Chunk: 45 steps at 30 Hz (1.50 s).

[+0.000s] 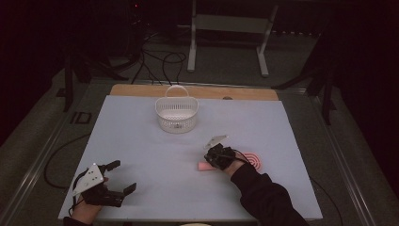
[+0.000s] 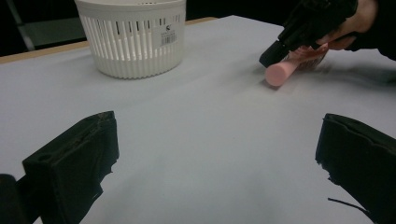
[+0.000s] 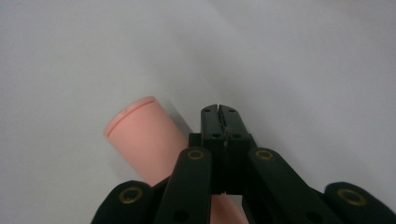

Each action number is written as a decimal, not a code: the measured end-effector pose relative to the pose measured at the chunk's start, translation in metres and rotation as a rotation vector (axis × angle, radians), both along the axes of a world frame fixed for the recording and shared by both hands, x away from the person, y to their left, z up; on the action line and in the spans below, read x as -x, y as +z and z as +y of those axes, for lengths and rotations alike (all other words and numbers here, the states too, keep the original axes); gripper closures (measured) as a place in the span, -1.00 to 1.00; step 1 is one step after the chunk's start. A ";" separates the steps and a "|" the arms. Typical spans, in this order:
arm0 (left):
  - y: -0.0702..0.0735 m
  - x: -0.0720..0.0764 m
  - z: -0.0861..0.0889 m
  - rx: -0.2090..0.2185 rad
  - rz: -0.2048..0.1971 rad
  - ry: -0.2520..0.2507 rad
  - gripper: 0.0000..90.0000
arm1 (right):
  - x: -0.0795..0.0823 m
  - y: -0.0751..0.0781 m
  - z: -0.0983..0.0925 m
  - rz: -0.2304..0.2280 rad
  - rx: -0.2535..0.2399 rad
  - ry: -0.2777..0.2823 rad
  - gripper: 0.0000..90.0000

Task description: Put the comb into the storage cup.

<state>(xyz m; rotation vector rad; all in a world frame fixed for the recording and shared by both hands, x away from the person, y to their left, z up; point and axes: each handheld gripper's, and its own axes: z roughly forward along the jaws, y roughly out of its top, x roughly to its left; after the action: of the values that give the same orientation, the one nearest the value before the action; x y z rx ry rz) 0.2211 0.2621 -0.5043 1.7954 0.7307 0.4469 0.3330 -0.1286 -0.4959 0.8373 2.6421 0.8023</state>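
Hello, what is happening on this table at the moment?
A person holds a gripper in each hand at a table. The right gripper, jaws shut together, rests beside a pink cylinder lying on the mat, not gripping it. The left gripper waits open near the front edge. A white basket stands farther back.

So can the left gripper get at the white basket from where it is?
Probably yes: the left gripper is open, and bare table lies between it and the white basket. The pink cylinder and right gripper sit off to the side.
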 end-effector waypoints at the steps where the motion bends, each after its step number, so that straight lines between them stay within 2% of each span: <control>1: 0.000 0.000 0.000 0.000 0.000 0.000 -1.00 | 0.000 0.000 0.000 0.000 0.000 0.000 1.00; 7: 0.000 0.000 0.000 -0.001 -0.001 -0.002 -1.00 | 0.017 -0.001 -0.005 0.016 0.008 0.031 1.00; 16: 0.000 0.000 -0.001 -0.004 -0.002 -0.002 -1.00 | 0.033 -0.002 -0.015 0.044 0.001 0.033 1.00; 22: 0.000 0.000 -0.001 -0.005 -0.002 -0.002 -1.00 | 0.038 -0.001 -0.027 0.052 -0.001 0.015 1.00; 25: 0.000 0.000 -0.001 -0.005 -0.002 -0.002 -1.00 | 0.038 -0.001 -0.030 0.052 0.002 0.023 1.00; 26: 0.000 0.000 -0.001 -0.006 -0.002 -0.003 -1.00 | 0.040 0.000 -0.038 0.061 -0.005 0.004 1.00; 28: 0.000 0.000 -0.001 -0.008 -0.002 -0.005 -1.00 | 0.041 0.001 -0.042 0.064 -0.005 -0.002 1.00; 45: 0.000 0.000 -0.002 -0.015 -0.001 -0.003 -1.00 | 0.050 0.004 -0.067 0.093 -0.021 -0.029 1.00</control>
<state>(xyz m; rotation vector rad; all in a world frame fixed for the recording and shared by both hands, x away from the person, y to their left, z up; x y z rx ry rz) 0.2211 0.2602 -0.5046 1.8103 0.7254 0.4525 0.2829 -0.1954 -0.4921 0.9374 2.7000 0.8033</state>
